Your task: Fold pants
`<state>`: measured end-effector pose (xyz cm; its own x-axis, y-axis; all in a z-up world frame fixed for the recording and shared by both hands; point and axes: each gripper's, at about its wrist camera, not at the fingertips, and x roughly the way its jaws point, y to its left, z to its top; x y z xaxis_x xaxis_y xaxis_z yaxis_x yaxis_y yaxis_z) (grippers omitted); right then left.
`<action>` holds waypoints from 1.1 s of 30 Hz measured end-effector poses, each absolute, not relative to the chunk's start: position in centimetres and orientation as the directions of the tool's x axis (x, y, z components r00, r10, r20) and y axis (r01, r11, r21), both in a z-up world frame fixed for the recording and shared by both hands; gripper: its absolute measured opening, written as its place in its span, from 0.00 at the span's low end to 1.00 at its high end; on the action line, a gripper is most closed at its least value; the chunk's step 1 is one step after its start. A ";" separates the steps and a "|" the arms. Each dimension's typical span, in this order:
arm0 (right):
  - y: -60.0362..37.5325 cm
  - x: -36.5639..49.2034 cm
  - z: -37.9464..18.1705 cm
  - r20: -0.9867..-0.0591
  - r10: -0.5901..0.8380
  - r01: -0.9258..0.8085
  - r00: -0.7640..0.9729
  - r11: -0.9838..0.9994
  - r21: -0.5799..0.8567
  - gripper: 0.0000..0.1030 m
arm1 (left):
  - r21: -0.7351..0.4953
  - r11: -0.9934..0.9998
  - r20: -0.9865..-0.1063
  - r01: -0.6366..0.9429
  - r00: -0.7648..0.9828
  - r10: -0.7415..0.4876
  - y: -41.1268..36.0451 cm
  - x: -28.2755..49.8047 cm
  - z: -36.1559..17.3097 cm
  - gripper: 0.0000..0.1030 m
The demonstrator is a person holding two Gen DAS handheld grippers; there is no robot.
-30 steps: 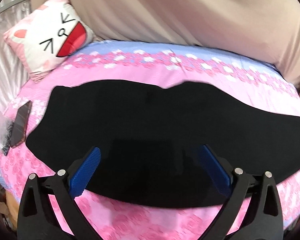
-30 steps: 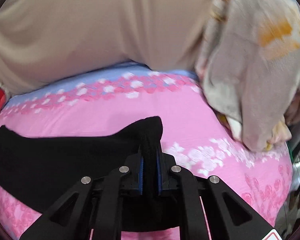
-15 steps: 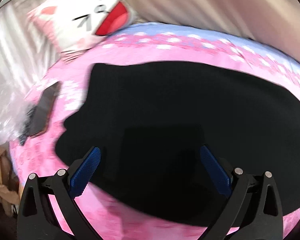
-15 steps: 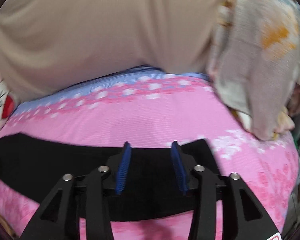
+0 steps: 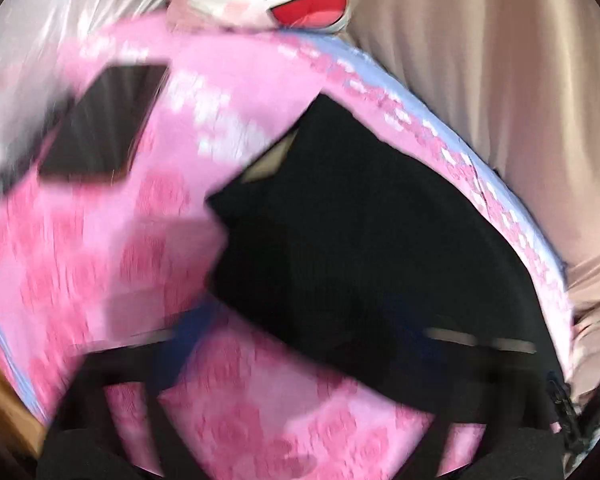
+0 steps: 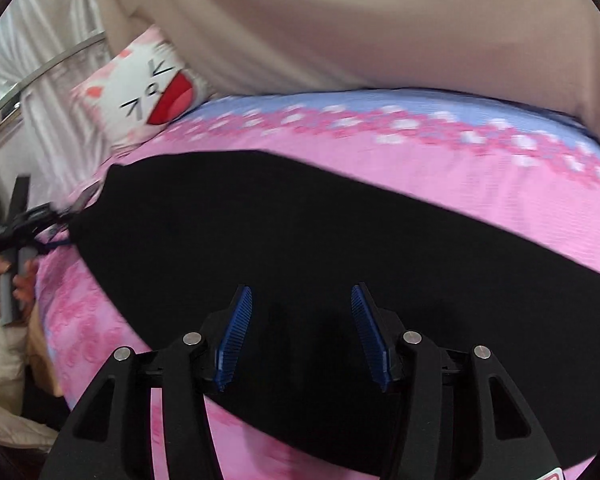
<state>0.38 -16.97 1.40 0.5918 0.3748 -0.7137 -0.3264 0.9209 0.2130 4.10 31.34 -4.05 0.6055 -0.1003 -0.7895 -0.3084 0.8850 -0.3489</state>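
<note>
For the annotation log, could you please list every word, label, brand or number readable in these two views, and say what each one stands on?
No readable text in either view.
White and pink cat-face cushion: a drawn face only, no letters.
Dark flat phone on the pink floral bedsheet: blurred, nothing legible.
Red-edged sticker at the bottom corner of the right tool: cut off, unreadable.
Black pants: no label visible.
</note>
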 end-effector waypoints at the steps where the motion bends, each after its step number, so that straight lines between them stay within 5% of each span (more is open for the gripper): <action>1: -16.4 0.2 1.6 -0.712 0.374 -0.328 0.595 0.921 0.211 0.50 | -0.353 0.892 -0.775 -0.284 0.622 -0.109 31.5 5.1 -3.3 0.22; 6: -17.3 -0.5 3.1 -0.680 0.345 -0.271 0.647 0.938 0.217 0.50 | -0.218 0.964 -0.622 -0.153 0.783 -0.016 29.3 5.8 4.3 0.13; 11: -20.1 -0.5 1.8 -0.697 0.303 -0.179 0.650 0.952 0.247 0.55 | -0.040 0.958 -0.814 -0.285 0.566 0.135 30.0 9.3 -3.8 0.23; 12: -20.7 -0.5 1.6 -0.701 0.303 -0.162 0.646 0.951 0.262 0.55 | -0.053 0.956 -0.794 -0.288 0.592 0.135 29.9 8.6 -4.0 0.24; 14: -21.3 -0.5 1.5 -0.694 0.330 -0.160 0.640 0.940 0.300 0.55 | -0.009 0.949 -0.773 -0.314 0.605 0.192 29.7 7.1 -2.9 0.38; 16: -21.3 0.4 2.1 -0.677 0.374 -0.188 0.633 0.924 0.334 0.55 | 0.027 0.924 -0.752 -0.381 0.601 0.269 30.1 5.8 -1.7 0.64; 21: -16.4 6.1 4.5 -0.661 0.452 -0.349 0.599 0.890 0.292 0.55 | -0.016 0.927 -0.685 -0.375 0.680 0.263 29.2 3.9 2.6 0.67; 23: -13.3 8.5 4.1 -0.674 0.497 -0.414 0.547 0.860 0.298 0.55 | -0.054 0.955 -0.681 -0.290 0.710 0.177 26.9 5.1 3.5 0.82; 25: -9.6 10.0 3.1 -0.692 0.555 -0.472 0.461 0.814 0.338 0.36 | -0.053 0.975 -0.707 -0.218 0.698 0.118 24.5 7.2 2.6 0.89; 26: -7.7 10.6 2.5 -0.709 0.571 -0.496 0.413 0.794 0.351 0.11 | -0.026 0.978 -0.728 -0.207 0.674 0.123 23.6 8.3 1.8 0.89; 27: -5.7 11.3 1.9 -0.730 0.564 -0.510 0.386 0.790 0.340 0.01 | -0.003 0.979 -0.741 -0.204 0.657 0.135 23.1 9.2 0.8 0.89; 30: -2.0 13.4 0.5 -0.784 0.469 -0.505 0.406 0.831 0.236 0.01 | 0.081 0.969 -0.773 -0.234 0.599 0.209 22.5 11.1 -2.1 0.89; 33: -2.2 14.0 0.9 -0.768 0.523 -0.510 0.370 0.805 0.303 0.06 | 0.069 0.967 -0.805 -0.246 0.559 0.200 23.2 10.5 -4.0 0.89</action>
<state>13.98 -2.22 0.93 0.3703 0.5232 -0.7676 -0.5095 0.8053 0.3031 10.48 23.18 -3.97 0.5590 0.2000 -0.8047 -0.2461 0.9668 0.0693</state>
